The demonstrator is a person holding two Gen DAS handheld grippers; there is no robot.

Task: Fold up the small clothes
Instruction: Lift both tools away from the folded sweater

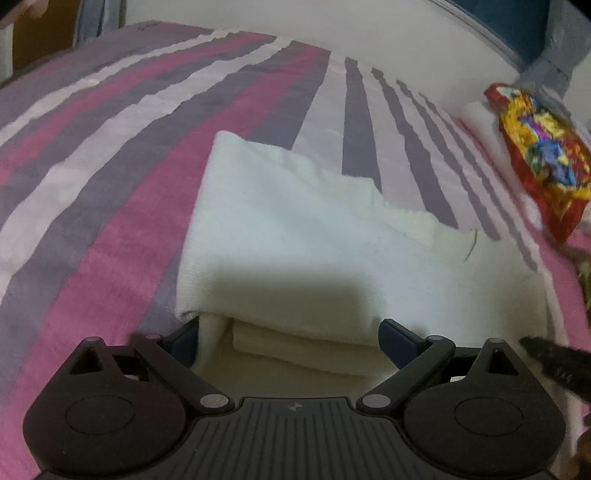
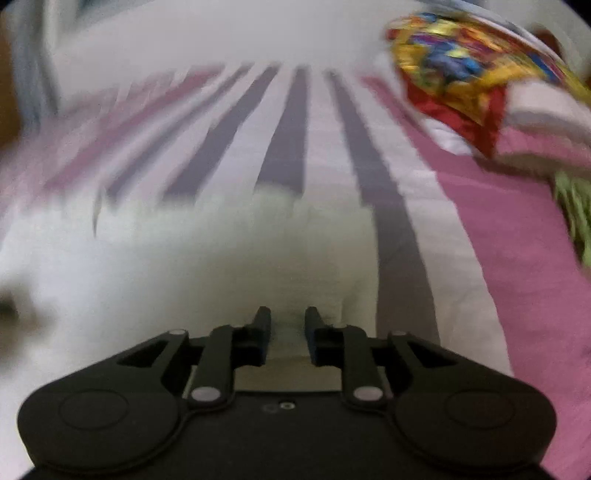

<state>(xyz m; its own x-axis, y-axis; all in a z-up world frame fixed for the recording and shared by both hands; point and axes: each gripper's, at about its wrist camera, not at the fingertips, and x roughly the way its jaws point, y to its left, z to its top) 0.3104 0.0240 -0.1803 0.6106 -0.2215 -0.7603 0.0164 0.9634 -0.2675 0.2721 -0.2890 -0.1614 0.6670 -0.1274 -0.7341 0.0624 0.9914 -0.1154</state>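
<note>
A white cloth (image 1: pixel 295 236) lies folded in layers on the striped bed cover (image 1: pixel 110 166). My left gripper (image 1: pixel 288 336) is wide open at the cloth's near edge, its fingers straddling the folded layers. In the blurred right wrist view the same white cloth (image 2: pixel 184 258) fills the lower left. My right gripper (image 2: pixel 287 325) sits at the cloth's near right corner, jaws close together with a narrow gap and white cloth between them; whether they pinch it is unclear. A dark part of the right gripper (image 1: pixel 554 362) shows at the left view's right edge.
A red, yellow and blue patterned cloth (image 1: pixel 535 155) lies at the far right on white folded items (image 2: pixel 546 107). A green fringed cloth (image 2: pixel 576 214) lies at the right edge. A white wall (image 1: pixel 332 26) rises behind the bed.
</note>
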